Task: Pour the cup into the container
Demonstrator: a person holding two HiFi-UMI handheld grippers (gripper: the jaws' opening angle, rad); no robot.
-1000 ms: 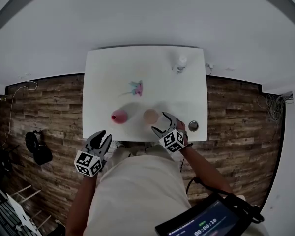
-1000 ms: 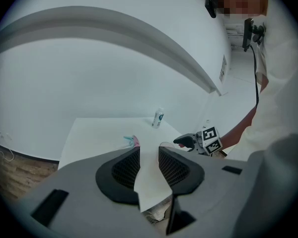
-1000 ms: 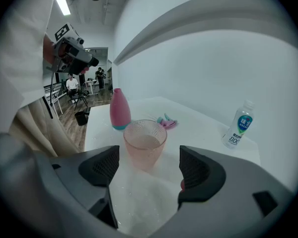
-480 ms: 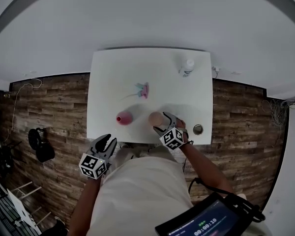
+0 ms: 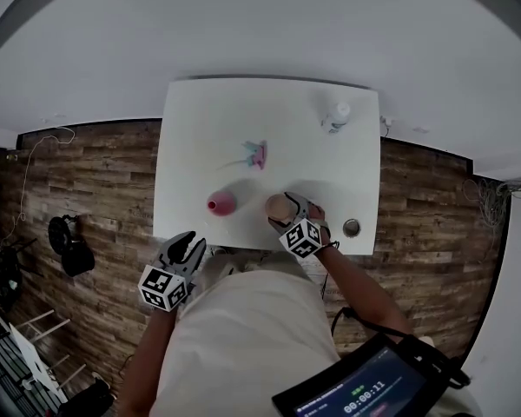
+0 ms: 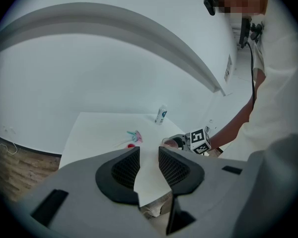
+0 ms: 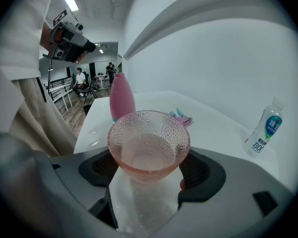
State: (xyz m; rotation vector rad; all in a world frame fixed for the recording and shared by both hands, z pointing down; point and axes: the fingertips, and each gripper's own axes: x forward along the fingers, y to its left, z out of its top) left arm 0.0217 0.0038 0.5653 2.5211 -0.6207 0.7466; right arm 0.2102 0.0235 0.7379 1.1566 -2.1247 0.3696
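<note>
Where the hand-held gripper (image 7: 151,175) clamps, cup (image 7: 148,138) stands.

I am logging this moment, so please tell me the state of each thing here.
cup: upright, between the right jaws.
container: upright, not held.
bottle: upright.
right gripper: jaws round the cup, grip unclear.
left gripper: jaws slightly apart, empty.

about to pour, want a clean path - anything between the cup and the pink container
Nothing visible does. The cup sits in the jaws of the right claw, and only bare table lies between it and the pink container.
</note>
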